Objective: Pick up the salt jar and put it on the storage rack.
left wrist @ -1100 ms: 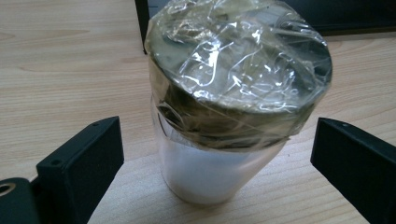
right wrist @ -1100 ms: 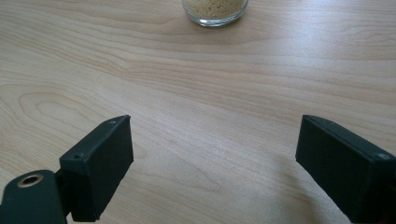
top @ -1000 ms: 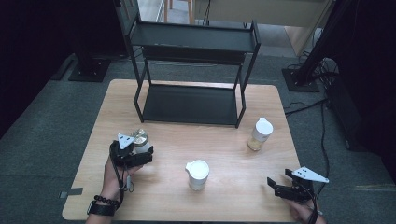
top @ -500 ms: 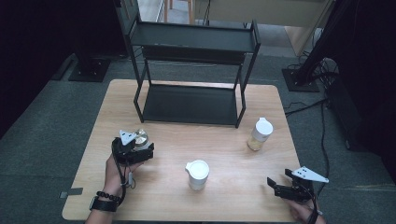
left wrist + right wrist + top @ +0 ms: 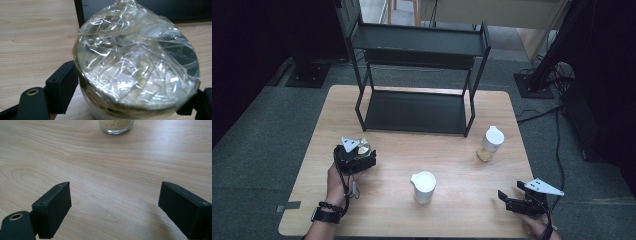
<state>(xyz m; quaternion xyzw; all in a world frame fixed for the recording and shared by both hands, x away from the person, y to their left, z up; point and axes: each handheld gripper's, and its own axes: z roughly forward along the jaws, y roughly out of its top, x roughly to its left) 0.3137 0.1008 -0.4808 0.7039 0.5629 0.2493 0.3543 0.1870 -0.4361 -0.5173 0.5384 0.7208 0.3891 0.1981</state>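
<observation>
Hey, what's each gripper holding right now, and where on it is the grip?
The left gripper has just closed on the plastic-wrapped jar, its fingers pressing opposite sides below the rim. The right gripper is open, holding nothing.
</observation>
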